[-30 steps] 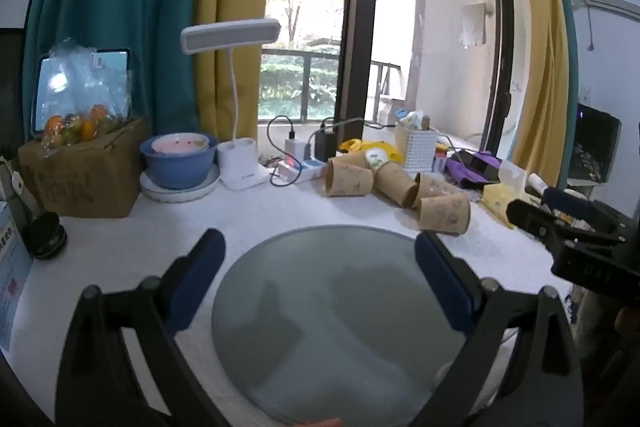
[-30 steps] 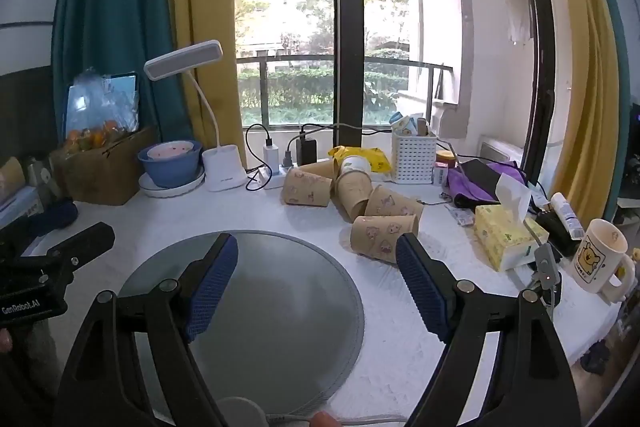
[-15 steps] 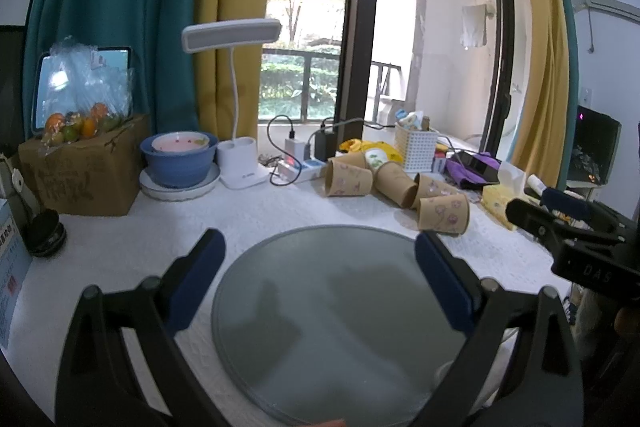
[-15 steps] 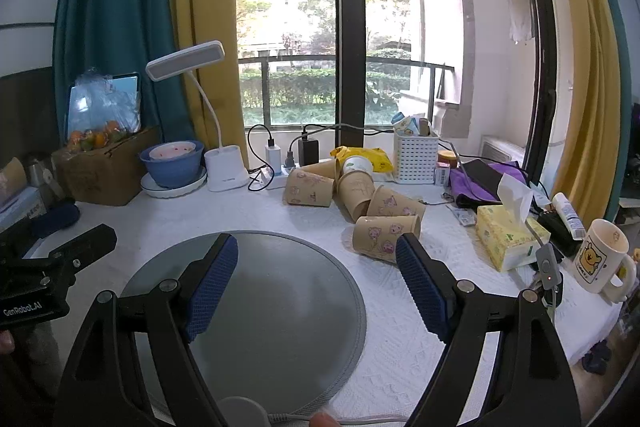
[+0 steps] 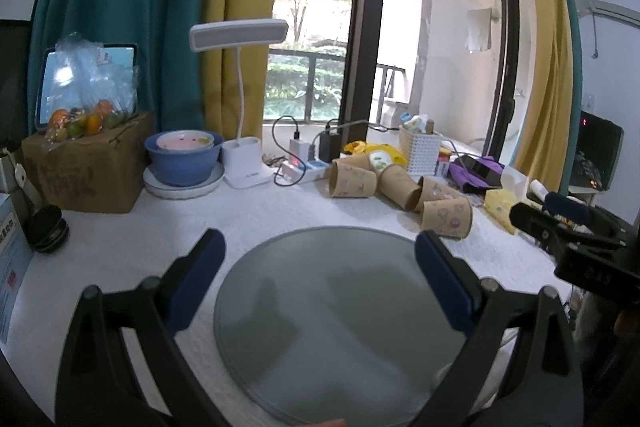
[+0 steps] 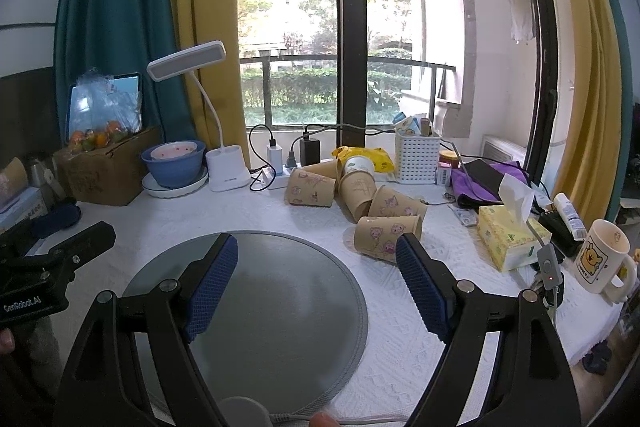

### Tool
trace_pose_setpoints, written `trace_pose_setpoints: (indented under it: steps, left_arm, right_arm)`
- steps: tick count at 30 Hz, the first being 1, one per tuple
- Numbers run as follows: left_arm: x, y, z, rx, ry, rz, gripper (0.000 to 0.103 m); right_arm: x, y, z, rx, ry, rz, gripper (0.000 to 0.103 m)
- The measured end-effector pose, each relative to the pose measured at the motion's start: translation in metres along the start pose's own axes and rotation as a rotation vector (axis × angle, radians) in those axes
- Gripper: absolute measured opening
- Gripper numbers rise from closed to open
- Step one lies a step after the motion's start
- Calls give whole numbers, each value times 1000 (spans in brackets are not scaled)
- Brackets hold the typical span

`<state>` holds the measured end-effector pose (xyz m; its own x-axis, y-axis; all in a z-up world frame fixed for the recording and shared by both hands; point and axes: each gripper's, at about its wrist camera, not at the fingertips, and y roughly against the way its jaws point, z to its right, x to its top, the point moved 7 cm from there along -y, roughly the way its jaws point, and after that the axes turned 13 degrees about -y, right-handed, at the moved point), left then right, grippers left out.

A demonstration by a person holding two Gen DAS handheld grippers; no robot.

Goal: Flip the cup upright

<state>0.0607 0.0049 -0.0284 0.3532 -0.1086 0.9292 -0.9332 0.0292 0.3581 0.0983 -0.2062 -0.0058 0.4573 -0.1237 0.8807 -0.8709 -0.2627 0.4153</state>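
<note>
Several brown paper cups lie on their sides in a cluster on the white cloth, beyond a round grey glass disc [image 5: 332,311] [image 6: 256,311]. The nearest cup [image 5: 446,218] [image 6: 386,239] lies just past the disc's far right edge. Others [image 5: 354,179] [image 6: 310,188] lie further back. My left gripper [image 5: 320,267] is open and empty above the disc's near side. My right gripper [image 6: 316,267] is open and empty, its right finger close to the nearest cup. Each gripper shows at the edge of the other's view.
At the back stand a white desk lamp [image 5: 244,171], a blue bowl on a plate [image 5: 182,163], a cardboard box with fruit [image 5: 86,163], a power strip, a white basket [image 6: 416,159]. A tissue box [image 6: 508,239] and a bear mug [image 6: 600,259] sit right.
Both grippers have edged slightly forward toward the cups. Jaws stay open; nothing on the table has moved.
</note>
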Motion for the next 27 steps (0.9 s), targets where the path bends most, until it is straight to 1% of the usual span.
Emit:
trace_pose_setpoints:
  steps: [27]
  left_arm:
    - [2,3,-5,15,0,10,97]
  right_arm:
    - [0,1,-4,4,0,-3,84]
